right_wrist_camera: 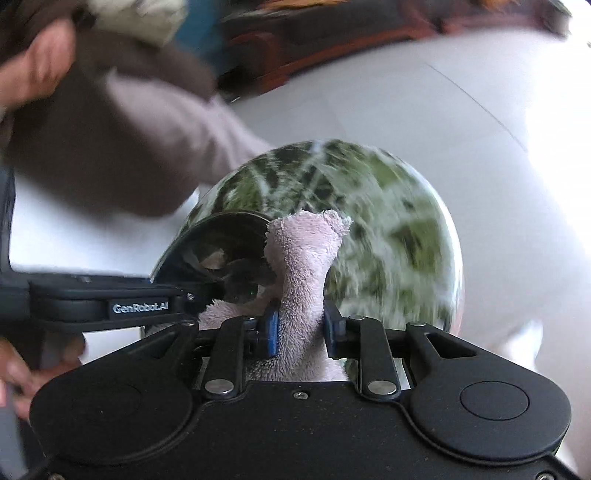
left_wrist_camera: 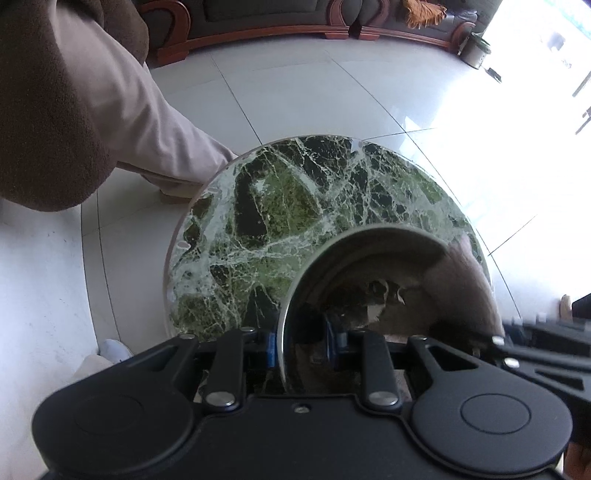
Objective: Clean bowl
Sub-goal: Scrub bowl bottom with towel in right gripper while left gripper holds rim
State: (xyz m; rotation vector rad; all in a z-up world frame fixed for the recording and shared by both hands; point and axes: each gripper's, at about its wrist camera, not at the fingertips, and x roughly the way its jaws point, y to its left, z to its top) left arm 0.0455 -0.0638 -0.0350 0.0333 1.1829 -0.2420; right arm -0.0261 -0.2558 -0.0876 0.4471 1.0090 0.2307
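We count one bowl (left_wrist_camera: 373, 280), one cloth (right_wrist_camera: 306, 266), one round counter (left_wrist_camera: 295, 206) and two grippers. The bowl is shiny steel, tipped up on its side above the green-veined marble counter, its mirror-like inside facing the left wrist camera.

The left gripper (left_wrist_camera: 304, 347) has its fingers (left_wrist_camera: 270, 349) set narrowly apart and pinching the bowl's rim, one blue pad outside the wall and one inside.

The right gripper (right_wrist_camera: 301, 328) has its fingers (right_wrist_camera: 272, 330) likewise narrowly apart, clamped on a bunched pinkish terry cloth that stands up between them and leans against the bowl's edge. In the left wrist view the cloth shows as a blur pressed to the bowl's right side, with the right gripper cut off at the frame edge.

The right wrist view is smeared by motion, so the counter's pattern and the person's brown sleeve (right_wrist_camera: 110, 147) are hard to read. The lower part of the bowl is hidden behind the left gripper's body, and reflections muddle its interior. A wooden sofa (left_wrist_camera: 295, 22) stands beyond on the pale tiled floor (left_wrist_camera: 280, 88).
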